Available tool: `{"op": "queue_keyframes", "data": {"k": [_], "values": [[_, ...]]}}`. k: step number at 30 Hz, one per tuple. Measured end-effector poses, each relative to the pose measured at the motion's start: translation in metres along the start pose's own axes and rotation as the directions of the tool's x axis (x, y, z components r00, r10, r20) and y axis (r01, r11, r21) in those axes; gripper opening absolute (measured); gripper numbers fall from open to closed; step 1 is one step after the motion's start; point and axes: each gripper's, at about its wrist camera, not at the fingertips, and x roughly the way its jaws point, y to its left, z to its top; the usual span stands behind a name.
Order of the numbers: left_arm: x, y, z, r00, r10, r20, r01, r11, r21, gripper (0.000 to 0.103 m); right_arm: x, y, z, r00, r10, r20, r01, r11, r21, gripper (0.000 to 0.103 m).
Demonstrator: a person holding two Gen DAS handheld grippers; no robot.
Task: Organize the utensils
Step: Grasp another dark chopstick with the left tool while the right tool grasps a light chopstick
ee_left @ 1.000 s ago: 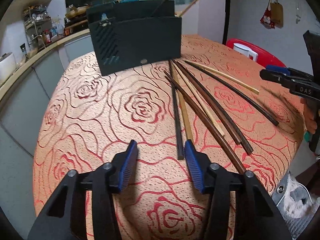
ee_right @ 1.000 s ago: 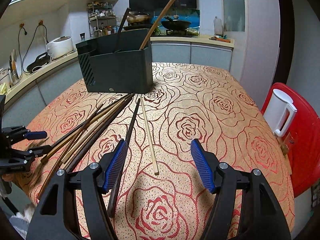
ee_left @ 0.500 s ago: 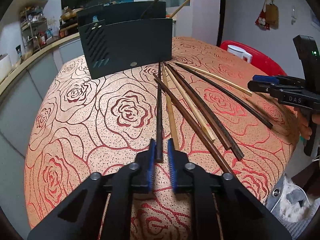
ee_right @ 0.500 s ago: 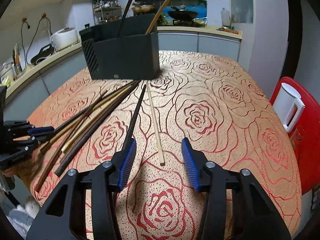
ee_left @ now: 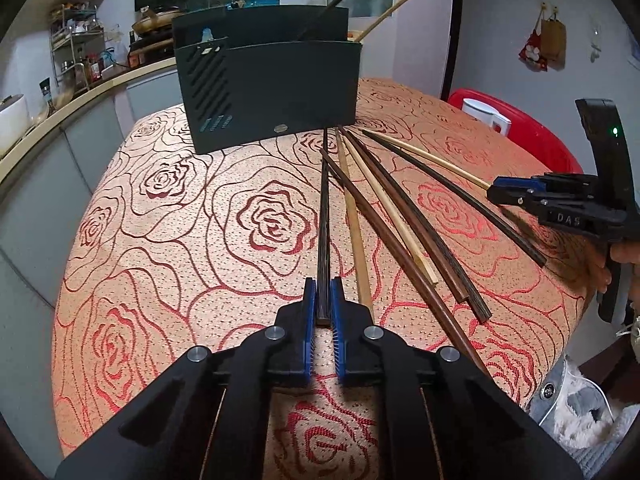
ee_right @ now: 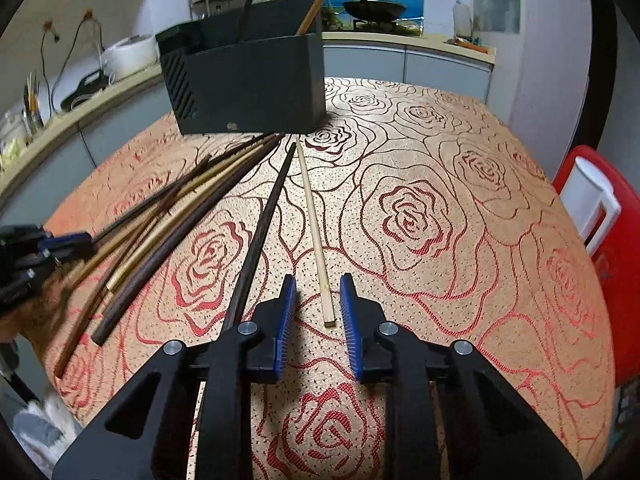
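Dim indoor light, strong fisheye bending, motion blur at left edge.

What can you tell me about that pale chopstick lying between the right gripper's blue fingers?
The pale chopstick is a thin, straight, light stick that looks like bamboo or wood, with a squared butt end. It lies flat on the rose-patterned cloth, its tip pointing toward the black holder. Its butt sits between the right gripper's closing fingers, which do not yet press it. A dark chopstick lies just beside it.
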Motion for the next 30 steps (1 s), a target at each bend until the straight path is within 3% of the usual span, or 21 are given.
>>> {"op": "queue_keyframes", "data": {"k": [11, 17, 24, 30], "values": [[-0.007, 0.005, 0.000, 1.000, 0.028, 0.007, -0.028, 1.000, -0.012, 0.007, -0.001, 0.012, -0.001, 1.000, -0.021, 0.005, 0.021, 0.998, -0.067, 0.006], [-0.019, 0.003, 0.003, 0.998, 0.059, 0.030, -0.059, 0.998, 0.007, 0.007, -0.007, 0.007, -0.001, 1.000, -0.003, 0.000, 0.003, 1.000, -0.028, 0.006], [-0.047, 0.002, 0.014, 0.993, 0.081, 0.088, -0.082, 0.996, 0.017, 0.007, -0.043, -0.005, 0.014, 0.995, 0.038, 0.097, -0.042, 0.998, 0.042, 0.006], [-0.075, -0.001, 0.031, 0.984, 0.092, 0.150, -0.098, 0.995, 0.032, 0.007, -0.084, -0.009, 0.031, 0.975, 0.064, 0.211, -0.081, 0.994, 0.075, 0.006]]}}
